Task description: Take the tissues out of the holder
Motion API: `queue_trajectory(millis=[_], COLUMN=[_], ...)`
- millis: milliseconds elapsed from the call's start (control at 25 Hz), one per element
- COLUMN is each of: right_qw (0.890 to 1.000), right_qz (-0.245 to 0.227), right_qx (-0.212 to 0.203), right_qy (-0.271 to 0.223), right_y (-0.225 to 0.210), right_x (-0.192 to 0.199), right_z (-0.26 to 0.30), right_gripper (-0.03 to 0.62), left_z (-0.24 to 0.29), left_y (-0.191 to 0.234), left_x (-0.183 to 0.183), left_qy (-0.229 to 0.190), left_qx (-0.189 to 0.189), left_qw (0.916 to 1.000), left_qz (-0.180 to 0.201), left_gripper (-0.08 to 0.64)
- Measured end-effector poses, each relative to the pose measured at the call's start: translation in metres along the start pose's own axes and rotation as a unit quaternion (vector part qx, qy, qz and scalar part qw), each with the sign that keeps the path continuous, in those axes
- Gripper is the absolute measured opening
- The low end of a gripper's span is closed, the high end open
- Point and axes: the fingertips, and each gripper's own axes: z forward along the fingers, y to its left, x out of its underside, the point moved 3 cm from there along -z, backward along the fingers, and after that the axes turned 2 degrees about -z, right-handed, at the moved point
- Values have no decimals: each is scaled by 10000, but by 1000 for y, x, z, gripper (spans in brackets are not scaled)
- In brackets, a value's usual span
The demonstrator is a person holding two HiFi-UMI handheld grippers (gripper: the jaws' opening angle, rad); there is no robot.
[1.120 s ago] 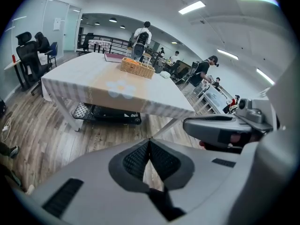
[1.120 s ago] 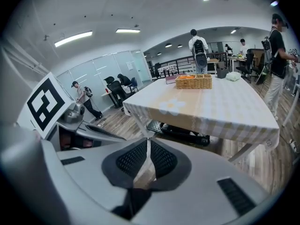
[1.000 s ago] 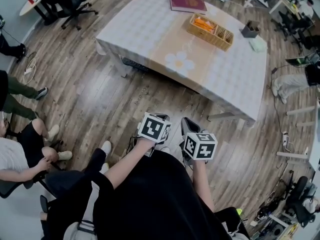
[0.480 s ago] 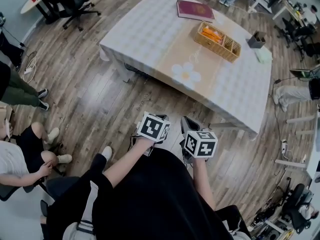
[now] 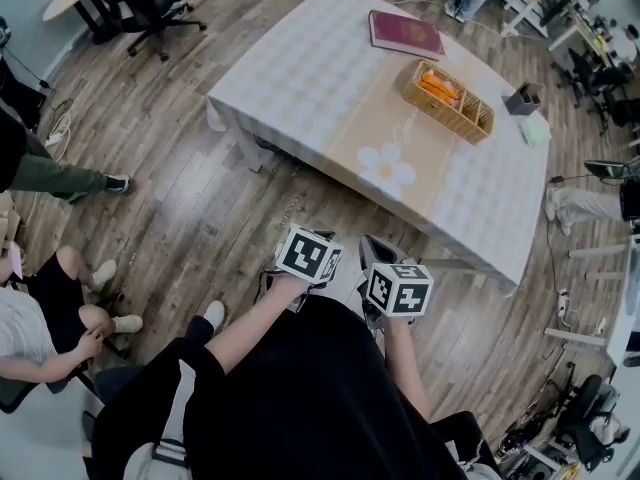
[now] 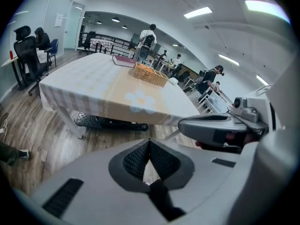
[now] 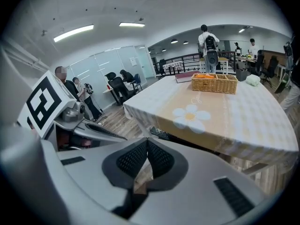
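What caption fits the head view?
Left gripper and right gripper, both shut, empty, short of a table bearing basket and book.

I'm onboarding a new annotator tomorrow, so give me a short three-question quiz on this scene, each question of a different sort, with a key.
1. Multiple choice: in the head view, what lies on the table farther from the person than the wicker basket? A. a red book B. a laptop C. a mug
2. True or false: the wicker basket is empty.
3. Fill in: the jaws of the left gripper and the right gripper are both ____, with nothing between them.
Key: 1 A; 2 false; 3 shut.
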Motion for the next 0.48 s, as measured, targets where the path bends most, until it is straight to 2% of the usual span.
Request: queue_trajectory(millis=[480], right_qw=[9983], right_qz=[367], right_qx=[442], right_qy=[83], right_y=[-13], right_x=[1], right_z=[5], right_gripper=[14], left_z=[17], left_y=[6], left_x=[-16], left_qy=[237], left_qx=[393], left_qw=[9987], left_qz=[210], left_gripper=[0])
